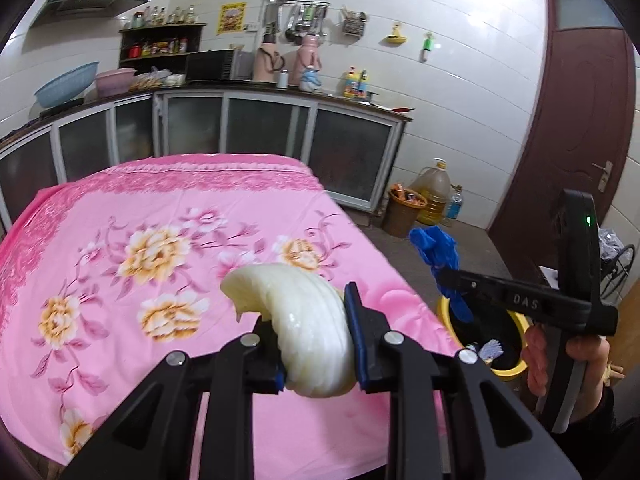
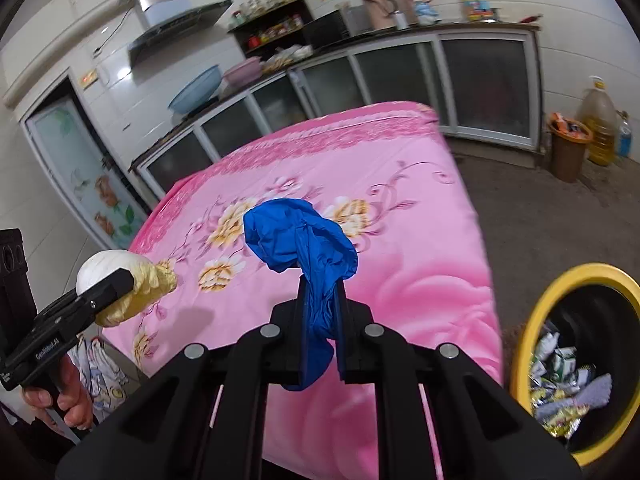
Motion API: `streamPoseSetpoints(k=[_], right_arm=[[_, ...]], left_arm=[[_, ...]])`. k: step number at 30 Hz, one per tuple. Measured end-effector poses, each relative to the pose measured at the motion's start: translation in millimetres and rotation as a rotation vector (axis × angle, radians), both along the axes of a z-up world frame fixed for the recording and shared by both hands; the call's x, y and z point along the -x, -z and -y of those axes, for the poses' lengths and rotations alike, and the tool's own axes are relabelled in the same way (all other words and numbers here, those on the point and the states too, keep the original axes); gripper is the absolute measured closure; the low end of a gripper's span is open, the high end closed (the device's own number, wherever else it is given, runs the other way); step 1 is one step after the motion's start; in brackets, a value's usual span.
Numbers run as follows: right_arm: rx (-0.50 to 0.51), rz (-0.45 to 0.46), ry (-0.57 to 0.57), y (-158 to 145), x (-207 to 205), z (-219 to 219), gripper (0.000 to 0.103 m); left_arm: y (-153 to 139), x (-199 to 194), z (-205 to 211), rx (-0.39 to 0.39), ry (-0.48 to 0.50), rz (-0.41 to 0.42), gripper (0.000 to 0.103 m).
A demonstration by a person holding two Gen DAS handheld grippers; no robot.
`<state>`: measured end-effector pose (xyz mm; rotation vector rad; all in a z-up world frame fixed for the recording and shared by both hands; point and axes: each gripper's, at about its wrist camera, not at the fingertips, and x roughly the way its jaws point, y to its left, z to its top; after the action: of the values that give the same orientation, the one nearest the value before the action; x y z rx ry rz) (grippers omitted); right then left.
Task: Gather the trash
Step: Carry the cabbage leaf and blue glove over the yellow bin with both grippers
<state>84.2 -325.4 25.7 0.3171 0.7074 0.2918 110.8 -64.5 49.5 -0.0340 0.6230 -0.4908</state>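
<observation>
left tool [image 1: 312, 332] pinching cabbage piece [image 1: 304, 320] | right tool [image 2: 320, 320], marked "DAS", pinching blue glove [image 2: 300, 236]

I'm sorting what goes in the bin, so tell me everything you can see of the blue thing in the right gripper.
The blue glove looks like thin, glossy, rubbery material, crumpled and limp. The right gripper is shut on its middle: a bunched upper part bulges above the pads, and a tail hangs below them. It is held in the air above the pink flowered cloth, touching only the gripper. The left wrist view shows it close to the yellow-rimmed bin.
</observation>
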Motion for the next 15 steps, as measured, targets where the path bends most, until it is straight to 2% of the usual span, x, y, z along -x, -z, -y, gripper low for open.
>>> streamPoseSetpoints(k=[15], right_arm=[[-0.046, 0.055, 0.197, 1, 49, 82, 0.092]], left_arm=[[-11, -1, 83, -0.039, 0.153, 0.037, 0.08]])
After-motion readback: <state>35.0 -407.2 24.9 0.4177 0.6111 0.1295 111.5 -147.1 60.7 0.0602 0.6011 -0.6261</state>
